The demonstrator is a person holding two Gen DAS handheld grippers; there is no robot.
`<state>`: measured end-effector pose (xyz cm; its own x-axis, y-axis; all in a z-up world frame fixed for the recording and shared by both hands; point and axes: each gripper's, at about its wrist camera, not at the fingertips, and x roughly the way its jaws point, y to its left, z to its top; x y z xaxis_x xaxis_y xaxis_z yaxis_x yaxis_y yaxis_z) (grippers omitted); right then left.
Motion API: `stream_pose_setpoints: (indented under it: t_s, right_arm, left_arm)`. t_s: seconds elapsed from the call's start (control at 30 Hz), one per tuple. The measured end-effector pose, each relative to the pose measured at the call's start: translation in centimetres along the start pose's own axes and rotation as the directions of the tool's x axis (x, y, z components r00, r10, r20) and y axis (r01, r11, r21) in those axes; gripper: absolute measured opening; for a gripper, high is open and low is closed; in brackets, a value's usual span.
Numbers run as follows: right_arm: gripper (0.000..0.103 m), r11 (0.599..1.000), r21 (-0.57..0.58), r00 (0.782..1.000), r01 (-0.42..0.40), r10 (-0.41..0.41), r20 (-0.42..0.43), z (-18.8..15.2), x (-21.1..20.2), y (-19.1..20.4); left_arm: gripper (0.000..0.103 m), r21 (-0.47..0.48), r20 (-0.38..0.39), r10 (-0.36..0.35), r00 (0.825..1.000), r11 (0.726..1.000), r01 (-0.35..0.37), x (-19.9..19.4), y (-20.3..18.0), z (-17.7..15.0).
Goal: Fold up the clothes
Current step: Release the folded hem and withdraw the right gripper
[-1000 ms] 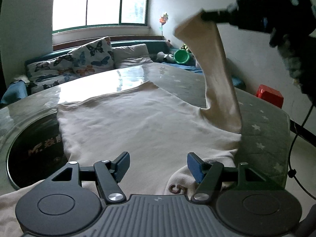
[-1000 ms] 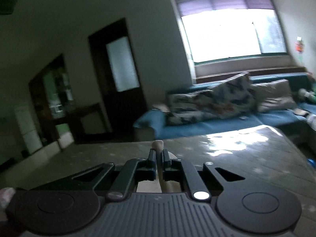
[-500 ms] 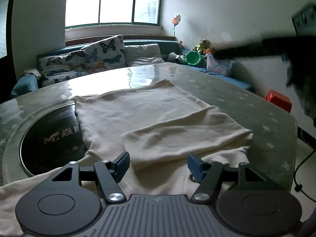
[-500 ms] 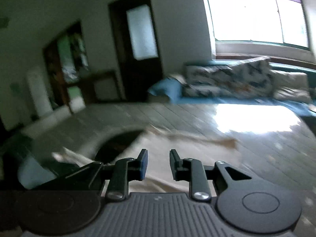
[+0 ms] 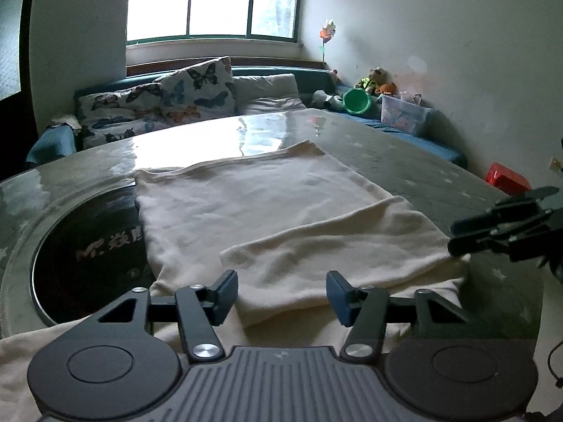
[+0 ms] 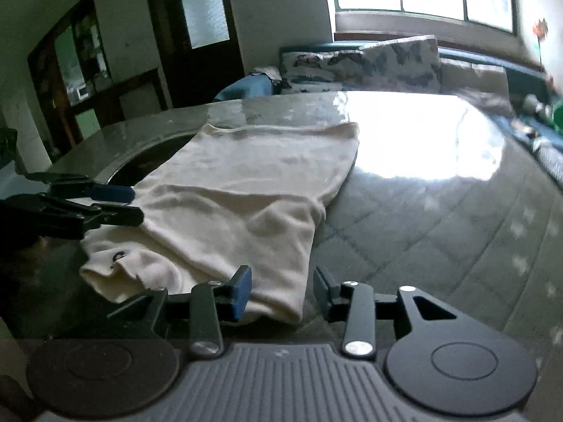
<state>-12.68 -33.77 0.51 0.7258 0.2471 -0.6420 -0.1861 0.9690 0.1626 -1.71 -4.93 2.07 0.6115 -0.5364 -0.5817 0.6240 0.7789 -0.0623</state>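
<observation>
Left wrist view: cream knit garment flat on glossy grey bench, one sleeve folded across it. Left hand-held gripper closing, right hand-held gripper opening, both empty. Other sleeve, body folds left.

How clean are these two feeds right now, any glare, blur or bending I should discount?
Left wrist view: sharp, with the bright window blown out and reflecting on the glossy grey table; fisheye curves the edges. Right wrist view: softer, with slight blur toward the right, and a big white glare patch on the table beside the cream folded garment, washing out the surface there.
</observation>
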Motion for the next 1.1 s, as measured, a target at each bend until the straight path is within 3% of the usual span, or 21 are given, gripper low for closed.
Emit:
stream_pose_setpoints:
  t_s: [0.2,0.67,0.8,1.0,1.1]
  right_arm:
    - [0.047,1.000,0.027,1.000,-0.008,0.008,0.013,-0.9,-0.7,0.0]
    - [0.058,0.995,-0.078,0.997,0.061,-0.058,0.041,-0.9,1.4,2.5]
    - [0.053,0.981,-0.142,0.989,0.131,-0.120,0.084,-1.3,1.5,3.4]
    - [0.045,0.974,-0.113,0.972,0.198,-0.181,0.148,-1.9,-0.3,2.8]
    - [0.045,0.982,-0.101,0.982,0.159,-0.148,0.114,-1.9,-0.9,2.4]
  left_arm:
    - [0.056,0.017,-0.015,-0.005,1.000,1.000,0.006,0.5,-0.3,-0.1]
    - [0.057,0.042,-0.014,-0.005,1.000,0.999,0.005,0.6,-0.7,-0.1]
    - [0.056,0.070,-0.031,-0.001,1.000,0.998,0.003,1.1,-1.2,-0.2]
    - [0.056,0.073,-0.032,-0.007,0.999,0.997,0.009,1.2,-1.1,-0.5]
    - [0.056,0.081,-0.034,-0.009,0.999,0.997,0.012,1.1,-1.0,-0.5]
